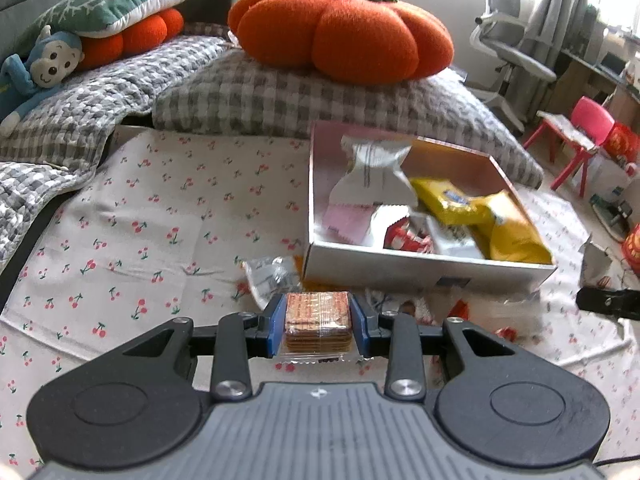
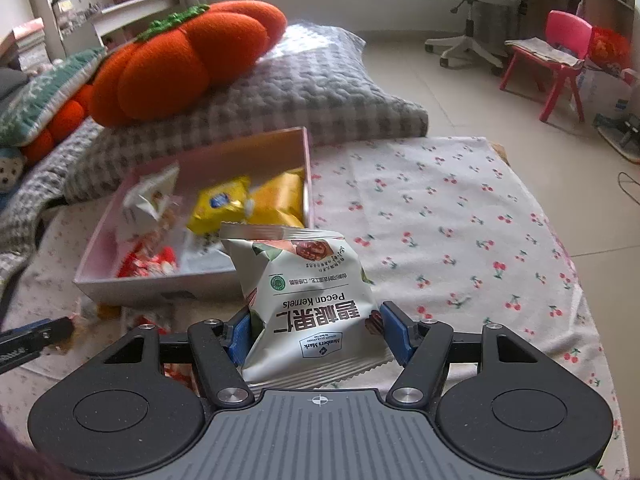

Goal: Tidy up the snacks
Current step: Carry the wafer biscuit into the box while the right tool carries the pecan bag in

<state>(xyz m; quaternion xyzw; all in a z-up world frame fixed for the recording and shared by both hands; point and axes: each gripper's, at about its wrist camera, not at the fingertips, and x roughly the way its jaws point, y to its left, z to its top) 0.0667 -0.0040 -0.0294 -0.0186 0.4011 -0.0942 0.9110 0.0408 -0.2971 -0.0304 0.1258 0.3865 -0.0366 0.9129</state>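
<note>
My left claw [image 1: 318, 330] pinches a clear-wrapped cracker stack [image 1: 318, 322] and my right claw [image 2: 315, 334] clamps a Member's Mark "Pecan Kernels" bag [image 2: 308, 304], both lifted off the cherry-print sheet [image 1: 160, 208] just before the box [image 1: 420, 270] near the bed's edge, ready to join its snacks.

Clear-wrapped cracker stack [image 1: 318, 322] bottom centre; white pecan bag [image 2: 310, 308] upside down, centre; open box [image 1: 424, 266] centre-right, snack-filled.
</note>
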